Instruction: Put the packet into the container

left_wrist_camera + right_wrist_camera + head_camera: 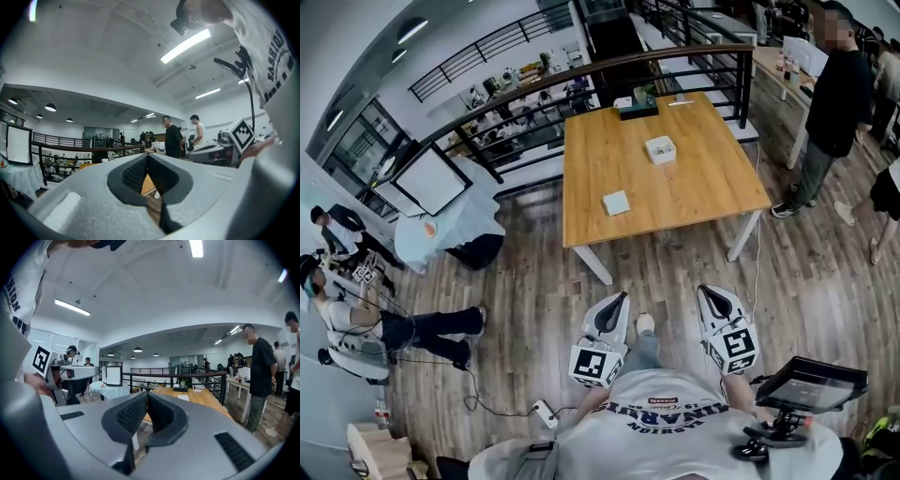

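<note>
A flat white packet (616,202) lies near the front edge of a wooden table (694,187). A small white square container (660,149) stands further back on that table, apart from the packet. My left gripper (622,298) and right gripper (706,291) are held level over the wood floor, well short of the table, side by side and pointing at it. Both are shut with nothing between the jaws. In the left gripper view the left gripper (147,155) has its tips together, and in the right gripper view the right gripper (146,393) does as well.
A dark tray (637,108) sits at the table's far edge by a black railing (581,80). A person in black (834,94) stands right of the table. A cloth-covered round table (450,230) and seated people (384,328) are at the left. A power strip (546,412) lies on the floor.
</note>
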Motion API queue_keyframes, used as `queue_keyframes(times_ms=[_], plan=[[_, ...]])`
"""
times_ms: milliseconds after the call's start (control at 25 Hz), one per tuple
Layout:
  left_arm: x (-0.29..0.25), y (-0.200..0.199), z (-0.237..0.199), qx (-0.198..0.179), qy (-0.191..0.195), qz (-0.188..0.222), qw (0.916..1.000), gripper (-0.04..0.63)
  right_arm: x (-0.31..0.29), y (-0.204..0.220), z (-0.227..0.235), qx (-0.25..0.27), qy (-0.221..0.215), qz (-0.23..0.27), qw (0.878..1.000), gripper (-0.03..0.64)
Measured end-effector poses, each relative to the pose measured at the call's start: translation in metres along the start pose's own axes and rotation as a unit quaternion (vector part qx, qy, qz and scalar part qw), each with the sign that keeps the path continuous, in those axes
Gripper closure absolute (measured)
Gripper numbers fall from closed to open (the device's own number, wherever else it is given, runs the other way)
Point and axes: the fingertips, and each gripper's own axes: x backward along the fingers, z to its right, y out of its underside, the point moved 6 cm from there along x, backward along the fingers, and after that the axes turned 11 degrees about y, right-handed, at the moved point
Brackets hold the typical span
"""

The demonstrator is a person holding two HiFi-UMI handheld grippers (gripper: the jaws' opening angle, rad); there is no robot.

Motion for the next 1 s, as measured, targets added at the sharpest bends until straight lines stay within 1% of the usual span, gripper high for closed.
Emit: queue_keyframes(times_ms=[160, 560, 760, 1000], plan=[[-0.015, 0.003, -0.024, 0.001, -0.001, 0.002, 1.0, 0.591, -0.025, -0.001, 0.003, -0.001, 0.002, -0.002, 1.0, 0.607], [-0.055, 0.018, -0.096, 0.024, -0.008, -0.011, 0.9996, 0.591, -0.098, -0.012, 0.007, -0.004, -0.003, -0.013, 1.0, 0.607], [-0.079, 0.017, -0.135, 0.028, 0.001, -0.008, 0.9996, 0.591, -0.14, -0.023, 0.008, -0.003, -0.003, -0.018, 1.0, 0.607], [-0.105, 0.017, -0.175, 0.033, 0.015, -0.006, 0.9993, 0.591, -0.18, -0.036, 0.01, -0.003, 0.009, -0.023, 1.0, 0.607]])
